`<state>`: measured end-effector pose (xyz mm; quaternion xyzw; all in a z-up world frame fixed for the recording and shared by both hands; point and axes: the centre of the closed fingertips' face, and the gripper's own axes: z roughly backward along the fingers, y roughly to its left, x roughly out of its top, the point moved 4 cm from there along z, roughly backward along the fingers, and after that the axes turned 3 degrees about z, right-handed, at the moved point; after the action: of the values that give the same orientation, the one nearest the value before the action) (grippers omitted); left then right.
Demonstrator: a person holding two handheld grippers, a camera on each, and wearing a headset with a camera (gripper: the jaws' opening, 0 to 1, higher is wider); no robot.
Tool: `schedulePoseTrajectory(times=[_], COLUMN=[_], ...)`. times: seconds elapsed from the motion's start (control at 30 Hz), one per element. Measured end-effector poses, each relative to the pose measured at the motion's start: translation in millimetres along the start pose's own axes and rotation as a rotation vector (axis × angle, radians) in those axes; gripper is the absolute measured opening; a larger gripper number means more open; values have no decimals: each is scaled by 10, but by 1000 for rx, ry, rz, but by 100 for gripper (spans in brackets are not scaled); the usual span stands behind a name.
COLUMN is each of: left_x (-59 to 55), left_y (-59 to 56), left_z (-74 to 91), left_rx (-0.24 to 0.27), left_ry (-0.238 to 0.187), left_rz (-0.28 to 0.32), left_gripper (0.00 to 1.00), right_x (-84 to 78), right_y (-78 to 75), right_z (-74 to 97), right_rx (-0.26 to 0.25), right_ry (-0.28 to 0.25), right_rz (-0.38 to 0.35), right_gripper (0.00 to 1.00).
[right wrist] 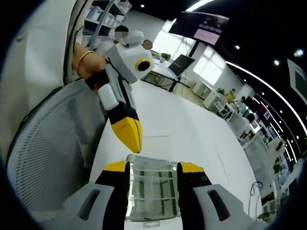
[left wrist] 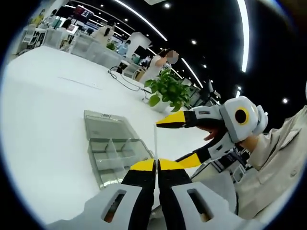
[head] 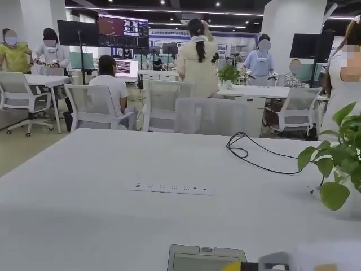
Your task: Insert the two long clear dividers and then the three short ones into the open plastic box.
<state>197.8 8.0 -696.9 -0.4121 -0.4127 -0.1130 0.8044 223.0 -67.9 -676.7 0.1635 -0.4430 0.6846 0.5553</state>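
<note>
Bench (head: 84, 214): while it carries the task's things at its near edge, the white top lies wide and mostly bare out to the far edge.
Mesh chair (right wrist: 53, 148): grey, standing just off the bench's edge in the right gripper view.
Plant (head: 338, 164): green leaves at the bench's right edge.
Open plastic box (head: 192, 249): clear, lying flat at the near edge with its lid laid open beside the tray. In the left gripper view thin walls part the tray into compartments.
Right hand-held gripper (right wrist: 153, 166): jaws apart with nothing held. It hangs over the box, which in its own view lies between the two yellow tips. In the left gripper view it comes in from the right, just beside the clear divider (left wrist: 155, 141).
Left hand-held gripper (left wrist: 156, 165): yellow-tipped jaws pressed together on the clear divider, held up over the box.
Power strip (head: 169, 188): white and flat in the middle of the bench, well apart from the box.
Cable (head: 248, 152): black, looped toward the far edge on the right side and running on toward the plant.
Clear divider: a thin sheet held upright, edge-on in the left gripper view, rising from between the closed tips. Whether it touches the box cannot be told.
</note>
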Motion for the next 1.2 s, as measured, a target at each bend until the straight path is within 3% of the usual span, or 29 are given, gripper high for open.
schedulePoseTrajectory(times=[0.1, 0.17, 0.3, 0.4, 0.47, 0.63, 0.67, 0.87, 1.03, 1.2], left_x=[-60, -89, -134, -165, -186, -268, -277, -328, -347, -372], left_y=[12, 0, -48, -90, -125, -258, -277, -346, -429, -472], left_z=[11, 14, 12, 4, -5, -16, -16, -22, -8, 2], left_rx=[4, -5, -36, -61, -86, -180, -190, -243, -306, -333], left_ry=[53, 73, 102, 130, 148, 187, 189, 208, 203, 210], left_rz=[-129, -183, -302, -389, -446, -554, -566, -610, -632, -647], left_gripper=[0, 0, 0, 0, 0, 0, 0, 0, 0, 0], right_x=[20, 48, 95, 97, 98, 92, 93, 108, 113, 122], right_y=[28, 66, 106, 113, 155, 227, 271, 404, 473, 514], right_z=[20, 35, 58, 83, 106, 155, 172, 228, 259, 275], right_rx=[41, 93, 149, 181, 230, 302, 337, 418, 452, 471], right_ry=[-34, -61, -99, -111, -122, -124, -122, -127, -129, -136], right_rz=[-93, -151, -222, -240, -254, -269, -278, -279, -288, -267], right_gripper=[38, 38, 37, 35, 33, 29, 27, 18, 12, 4])
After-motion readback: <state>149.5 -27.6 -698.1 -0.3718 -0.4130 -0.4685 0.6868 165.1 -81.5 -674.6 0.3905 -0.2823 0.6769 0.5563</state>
